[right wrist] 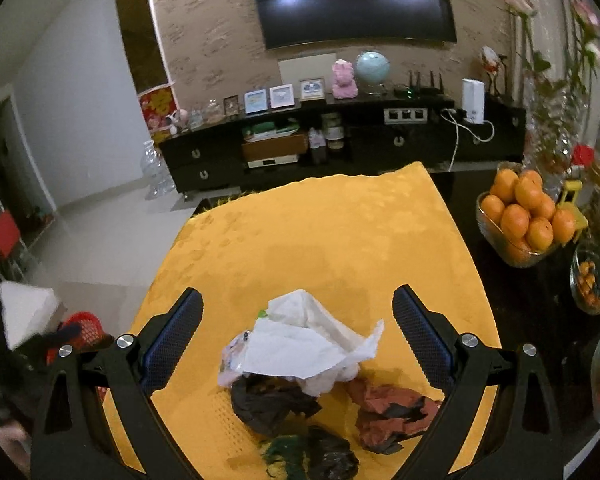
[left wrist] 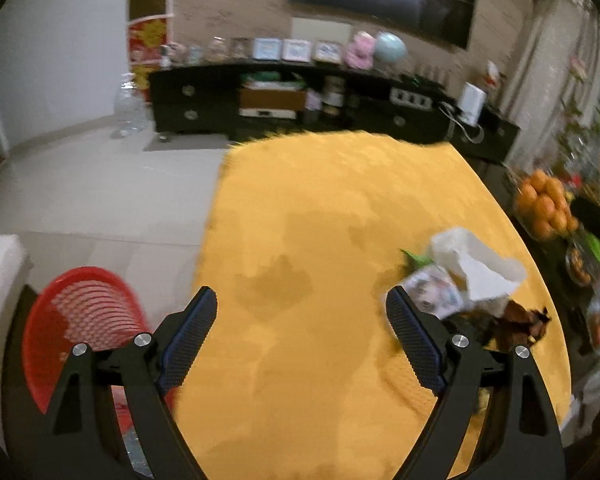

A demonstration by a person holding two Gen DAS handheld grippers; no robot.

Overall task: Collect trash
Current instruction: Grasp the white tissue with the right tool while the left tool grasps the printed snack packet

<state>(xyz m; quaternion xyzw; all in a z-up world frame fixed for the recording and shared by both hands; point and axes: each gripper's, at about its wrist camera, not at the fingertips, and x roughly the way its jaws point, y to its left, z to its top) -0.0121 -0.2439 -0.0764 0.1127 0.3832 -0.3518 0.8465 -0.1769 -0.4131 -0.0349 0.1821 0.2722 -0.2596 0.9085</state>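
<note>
In the right wrist view, the right gripper hangs over the near part of a yellow tablecloth, its fingers spread wide and holding nothing. Between and just beyond the fingers lies the pile of trash. Nearest is a dark green and black wrapper, with a crumpled black wrapper just behind it to the left and a reddish-brown wrapper to the right, close to the right finger. A crumpled white tissue lies on the far side of these, partly over the black wrapper, with a printed plastic wrapper showing at its left edge.

In the left wrist view, the left gripper is also spread wide and empty, over bare tablecloth. The same pile sits to the right of it, the white tissue and printed wrapper just beyond the right finger; this view is blurred. A red basket stands low at the near left, off the table's edge, partly behind the left finger.

Farther right on the dark table is a glass bowl of oranges. Beyond the table a black TV cabinet runs along the far wall, with a dark television above it.
</note>
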